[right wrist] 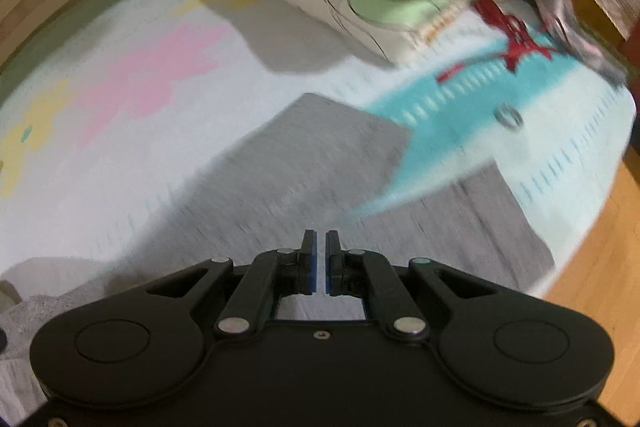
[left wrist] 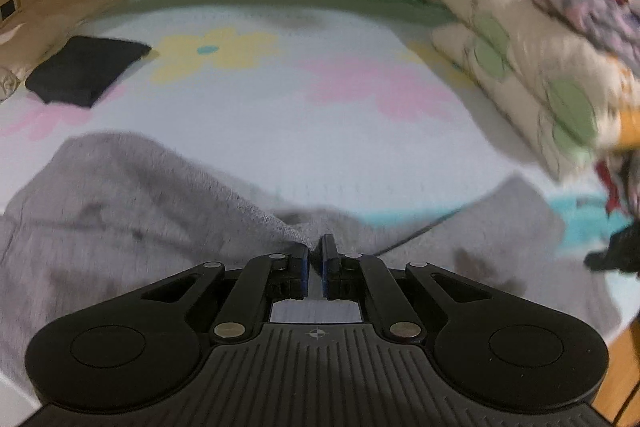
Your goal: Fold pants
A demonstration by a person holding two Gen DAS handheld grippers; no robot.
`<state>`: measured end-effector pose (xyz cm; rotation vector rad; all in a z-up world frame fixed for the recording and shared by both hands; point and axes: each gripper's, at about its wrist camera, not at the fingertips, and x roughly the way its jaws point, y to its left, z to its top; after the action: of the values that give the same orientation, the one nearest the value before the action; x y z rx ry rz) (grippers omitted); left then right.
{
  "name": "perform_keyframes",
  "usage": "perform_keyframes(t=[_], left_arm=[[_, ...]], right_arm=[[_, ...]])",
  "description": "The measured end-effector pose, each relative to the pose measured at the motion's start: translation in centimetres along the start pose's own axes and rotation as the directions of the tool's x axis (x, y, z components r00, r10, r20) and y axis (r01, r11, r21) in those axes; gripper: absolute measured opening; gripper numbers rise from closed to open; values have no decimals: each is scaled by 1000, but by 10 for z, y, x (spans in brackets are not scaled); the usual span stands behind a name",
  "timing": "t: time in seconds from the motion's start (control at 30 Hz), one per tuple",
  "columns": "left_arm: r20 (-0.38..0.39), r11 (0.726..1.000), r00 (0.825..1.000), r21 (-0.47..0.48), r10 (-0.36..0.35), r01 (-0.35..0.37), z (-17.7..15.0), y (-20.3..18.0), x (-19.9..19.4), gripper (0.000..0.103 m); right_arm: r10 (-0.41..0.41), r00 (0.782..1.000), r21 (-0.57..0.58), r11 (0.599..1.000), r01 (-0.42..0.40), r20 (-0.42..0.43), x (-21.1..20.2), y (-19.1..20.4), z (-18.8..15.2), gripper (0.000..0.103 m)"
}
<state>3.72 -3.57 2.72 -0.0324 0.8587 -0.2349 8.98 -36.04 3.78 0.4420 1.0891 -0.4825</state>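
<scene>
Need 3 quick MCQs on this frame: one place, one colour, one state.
1. Where does the black folded cloth lie?
A. on the pants
B. on the bed sheet, apart from the pants
C. hanging from a gripper

2. What colour are the pants?
A. gray
B. blue
C. black

3. How do the left gripper jaws stand?
A. wide open over bare sheet
B. shut, with a raised fold of the pants at the tips
C. shut on the black folded cloth

Answers:
1 B, bare sheet shows between the cloth and the pants in the left wrist view.
2 A, both views show gray fabric.
3 B, only a slit is left between the jaws and a ridge of fabric runs up to them.
</scene>
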Motion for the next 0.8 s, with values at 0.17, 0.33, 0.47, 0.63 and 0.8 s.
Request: perform_keyframes(t=[0.17, 0.33, 0.47, 0.63, 0.8], left_arm=[[-87, 1000, 996, 11, -10, 11, -36, 4, 20, 6], [-153, 999, 988, 35, -9, 14, -55, 5, 44, 6], [-181, 1000, 983, 1, -23, 24, -54, 13, 57, 6], [-172, 1000, 985, -8, -20, 19, -52, 14, 62, 6], [-166, 1000, 986, 5, -14, 15, -49, 8, 67, 6]], right_arm=[[-50, 998, 13, 999, 51, -49, 11, -22, -28, 22], [-84, 996, 54, 995, 85, -24, 12, -24, -24, 58], [-126, 990, 15, 992, 126, 64, 9, 4, -4, 65], [-171, 976, -4, 985, 173, 137, 33, 50, 29, 81], [-203, 975, -13, 979, 205, 90, 80, 87, 56, 78]])
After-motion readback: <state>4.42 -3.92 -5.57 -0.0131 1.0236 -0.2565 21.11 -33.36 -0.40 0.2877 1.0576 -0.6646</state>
